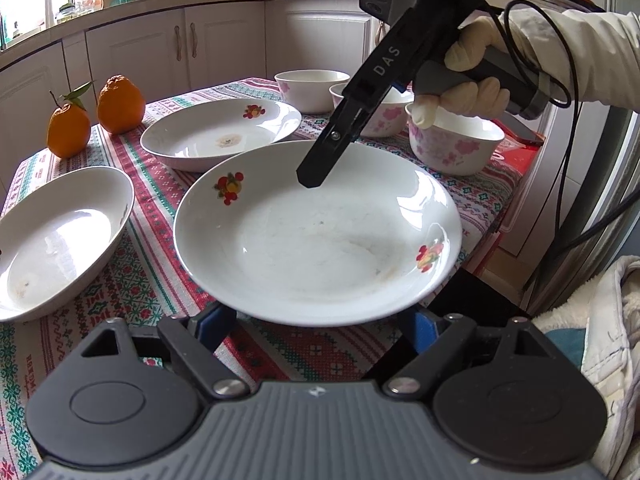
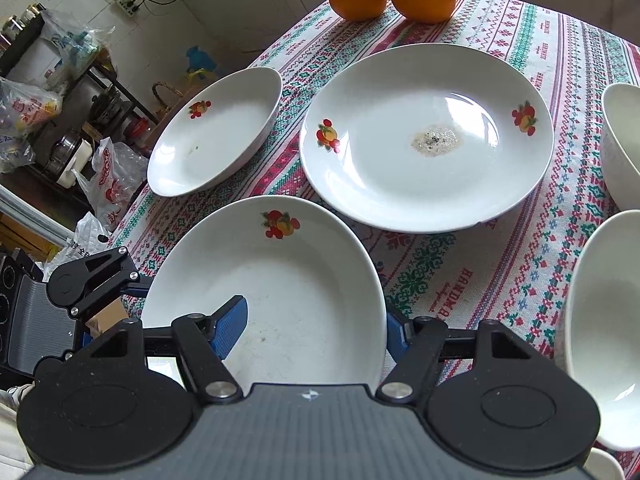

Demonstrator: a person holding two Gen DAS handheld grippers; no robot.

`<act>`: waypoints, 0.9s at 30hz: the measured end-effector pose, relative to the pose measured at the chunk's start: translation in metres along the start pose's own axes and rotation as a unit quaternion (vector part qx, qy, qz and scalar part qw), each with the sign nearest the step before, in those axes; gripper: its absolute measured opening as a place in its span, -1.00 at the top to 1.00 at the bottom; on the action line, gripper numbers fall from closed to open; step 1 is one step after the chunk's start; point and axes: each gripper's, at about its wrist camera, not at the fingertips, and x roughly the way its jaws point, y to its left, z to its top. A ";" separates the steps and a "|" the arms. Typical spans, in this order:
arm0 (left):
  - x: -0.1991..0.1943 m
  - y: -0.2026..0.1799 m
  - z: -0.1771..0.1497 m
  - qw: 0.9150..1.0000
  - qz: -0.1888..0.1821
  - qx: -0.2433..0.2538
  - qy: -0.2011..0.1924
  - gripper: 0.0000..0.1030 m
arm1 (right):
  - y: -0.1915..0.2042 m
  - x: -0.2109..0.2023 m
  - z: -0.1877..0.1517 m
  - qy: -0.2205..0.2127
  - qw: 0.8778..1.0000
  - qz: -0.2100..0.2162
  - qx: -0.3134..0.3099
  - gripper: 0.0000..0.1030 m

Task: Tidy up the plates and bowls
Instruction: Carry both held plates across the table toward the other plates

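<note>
A white plate with fruit prints [image 1: 316, 236] sits right in front of my left gripper [image 1: 316, 320], whose blue pads are spread under its near rim. My right gripper [image 2: 316, 332] straddles the same plate's rim [image 2: 272, 280]: one blue pad [image 2: 232, 324] lies inside the plate, the other outside. The right gripper also shows in the left wrist view [image 1: 316, 176], tip over the plate. Two more white plates lie on the cloth, one with a stain [image 2: 428, 136] and one at the table's edge [image 2: 216, 132]. Three pink-flowered bowls [image 1: 452, 144] stand beyond.
Two oranges [image 1: 96, 114] stand at the far left corner of the patterned tablecloth [image 1: 152, 280]. A phone [image 1: 520, 130] lies by the bowls. Cabinets [image 1: 180, 52] and a cluttered counter run behind. Bags and a rack [image 2: 60, 128] stand on the floor beside the table.
</note>
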 end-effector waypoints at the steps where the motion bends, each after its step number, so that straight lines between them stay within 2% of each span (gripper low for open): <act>1: -0.001 0.001 0.000 1.000 0.000 0.000 0.001 -0.70 | 0.001 0.000 0.000 0.000 1.000 0.001 0.000 -0.45; 17: -0.021 0.013 0.001 1.000 0.006 -0.013 0.000 -0.69 | 0.023 0.000 0.014 -0.006 1.000 0.005 -0.023 -0.45; 27: -0.039 0.031 0.007 0.999 0.023 -0.024 -0.007 -0.69 | 0.041 -0.002 0.039 -0.014 0.999 0.011 -0.047 -0.45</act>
